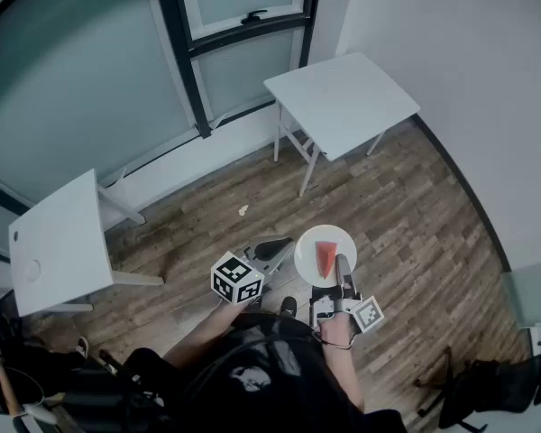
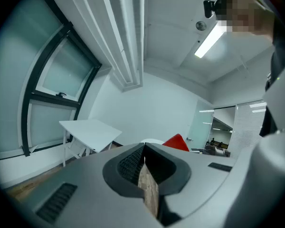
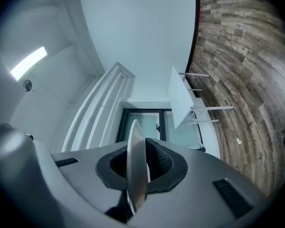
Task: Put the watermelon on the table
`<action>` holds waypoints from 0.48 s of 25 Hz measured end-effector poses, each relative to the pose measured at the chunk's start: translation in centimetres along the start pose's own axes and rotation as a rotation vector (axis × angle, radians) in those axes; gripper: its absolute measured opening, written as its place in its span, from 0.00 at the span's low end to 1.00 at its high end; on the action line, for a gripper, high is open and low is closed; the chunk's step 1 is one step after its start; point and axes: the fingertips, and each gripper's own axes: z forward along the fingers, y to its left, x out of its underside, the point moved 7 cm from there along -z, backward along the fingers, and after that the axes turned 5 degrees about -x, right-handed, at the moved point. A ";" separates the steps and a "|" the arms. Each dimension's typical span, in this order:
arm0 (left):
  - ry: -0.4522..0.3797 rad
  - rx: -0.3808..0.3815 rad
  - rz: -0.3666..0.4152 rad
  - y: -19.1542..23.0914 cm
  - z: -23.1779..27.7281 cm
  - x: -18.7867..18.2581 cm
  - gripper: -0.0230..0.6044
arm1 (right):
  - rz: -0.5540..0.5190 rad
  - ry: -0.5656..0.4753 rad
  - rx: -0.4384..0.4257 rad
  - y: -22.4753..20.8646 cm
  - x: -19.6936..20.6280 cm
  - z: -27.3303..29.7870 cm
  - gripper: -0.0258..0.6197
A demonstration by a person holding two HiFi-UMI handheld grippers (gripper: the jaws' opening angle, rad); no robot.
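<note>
A red watermelon slice [image 1: 325, 258] lies on a round white plate [image 1: 311, 240]. My right gripper [image 1: 341, 267] is shut on the plate's near rim and carries it level above the wooden floor. In the right gripper view the plate's edge [image 3: 134, 132] stands upright between the pads of the right gripper [image 3: 138, 158]. My left gripper [image 1: 284, 247] hangs just left of the plate, shut with nothing in it. In the left gripper view the left gripper [image 2: 143, 148] has its jaws together, and the watermelon [image 2: 176, 143] shows just beyond them. A white square table [image 1: 343, 102] stands ahead by the wall.
A second white table [image 1: 59, 242] stands at the left by the windows. A small white scrap [image 1: 243, 210] lies on the floor between the tables. A dark office chair [image 1: 487, 386] is at the lower right, and dark gear [image 1: 36, 377] at the lower left.
</note>
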 end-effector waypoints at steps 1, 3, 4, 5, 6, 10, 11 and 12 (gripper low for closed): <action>0.001 0.001 -0.003 0.3 -0.2 0.1 0.05 | -0.008 0.002 -0.005 0.1 0.3 0.2 0.09; 0.003 0.004 -0.010 0.7 -0.5 0.2 0.05 | -0.026 0.007 -0.014 0.2 0.7 0.6 0.09; 0.003 0.008 -0.013 0.9 -0.5 0.2 0.04 | -0.033 0.008 -0.018 0.3 0.8 0.9 0.09; 0.003 0.014 -0.015 1.1 -0.5 0.2 0.05 | -0.034 0.006 -0.022 0.3 0.9 1.1 0.09; 0.003 0.020 -0.016 1.2 -0.4 0.1 0.04 | -0.032 0.001 -0.025 0.3 1.0 1.3 0.09; 0.012 0.041 -0.012 2.4 -0.7 -0.1 0.05 | -0.024 -0.019 -0.011 0.1 1.9 1.8 0.09; 0.012 0.046 -0.012 2.8 -0.9 -0.3 0.05 | -0.031 -0.022 -0.005 0.0 2.2 1.9 0.09; 0.010 0.051 -0.012 3.2 -1.0 -0.5 0.05 | -0.040 -0.025 -0.003 0.0 2.5 2.0 0.09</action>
